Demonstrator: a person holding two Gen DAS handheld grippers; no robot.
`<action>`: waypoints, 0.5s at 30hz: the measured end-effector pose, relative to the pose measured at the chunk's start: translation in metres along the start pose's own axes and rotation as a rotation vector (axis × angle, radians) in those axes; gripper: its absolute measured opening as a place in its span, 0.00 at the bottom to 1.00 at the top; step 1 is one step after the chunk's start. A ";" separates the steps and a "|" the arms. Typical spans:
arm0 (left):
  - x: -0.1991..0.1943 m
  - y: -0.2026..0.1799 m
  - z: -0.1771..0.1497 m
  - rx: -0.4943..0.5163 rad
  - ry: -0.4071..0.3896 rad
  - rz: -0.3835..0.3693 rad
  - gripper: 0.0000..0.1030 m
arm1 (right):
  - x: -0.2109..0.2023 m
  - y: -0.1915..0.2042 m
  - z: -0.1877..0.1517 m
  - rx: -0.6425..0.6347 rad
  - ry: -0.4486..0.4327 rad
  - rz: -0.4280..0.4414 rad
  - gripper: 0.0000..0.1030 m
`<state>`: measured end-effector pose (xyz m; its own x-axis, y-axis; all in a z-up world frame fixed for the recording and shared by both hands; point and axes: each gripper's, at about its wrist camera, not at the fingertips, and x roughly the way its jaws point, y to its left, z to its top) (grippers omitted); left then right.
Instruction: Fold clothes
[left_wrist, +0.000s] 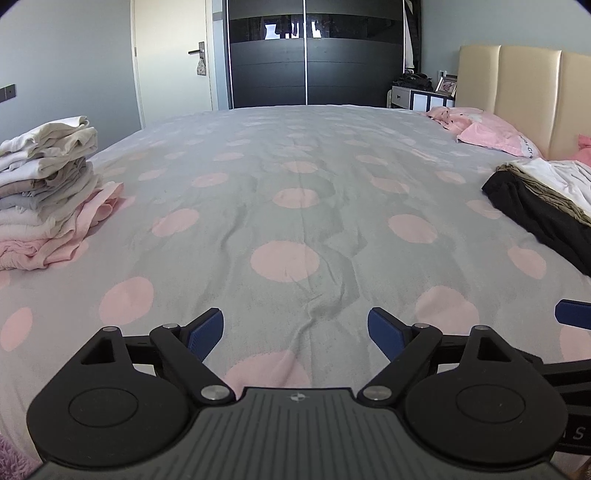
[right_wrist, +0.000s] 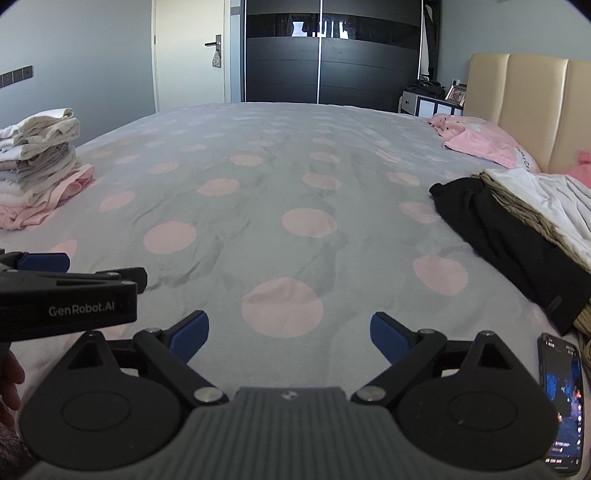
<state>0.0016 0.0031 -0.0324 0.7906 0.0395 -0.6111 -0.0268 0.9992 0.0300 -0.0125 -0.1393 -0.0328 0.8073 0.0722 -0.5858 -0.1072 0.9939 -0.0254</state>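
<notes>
Flanking bare bedspread (left_wrist: 295, 166): folded stack (left_wrist: 44, 184) left, unfolded clothes (left_wrist: 546, 199) right.

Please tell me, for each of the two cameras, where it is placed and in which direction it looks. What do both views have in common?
Left wrist view: sits on the left gripper, looks slightly downward across the bed toward the wardrobe; its own open fingers show, and one blue pad of the right gripper at the right edge.
Right wrist view: sits on the right gripper, facing the same way; its open fingers, the left gripper and part of a hand show.
Shared: folded stack, unfolded pile, pillow.
</notes>
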 end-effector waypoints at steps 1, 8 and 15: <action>0.000 0.001 0.001 -0.007 0.002 -0.001 0.83 | 0.000 0.002 0.000 -0.007 -0.007 0.003 0.93; -0.005 0.004 0.003 -0.003 -0.032 0.008 0.83 | -0.001 0.005 0.003 -0.023 -0.044 0.027 0.93; -0.010 0.003 0.006 0.003 -0.058 0.012 0.83 | -0.004 0.003 0.003 -0.004 -0.051 0.031 0.93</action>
<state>-0.0026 0.0060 -0.0215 0.8242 0.0507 -0.5640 -0.0346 0.9986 0.0392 -0.0144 -0.1359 -0.0278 0.8322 0.1068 -0.5441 -0.1346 0.9908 -0.0115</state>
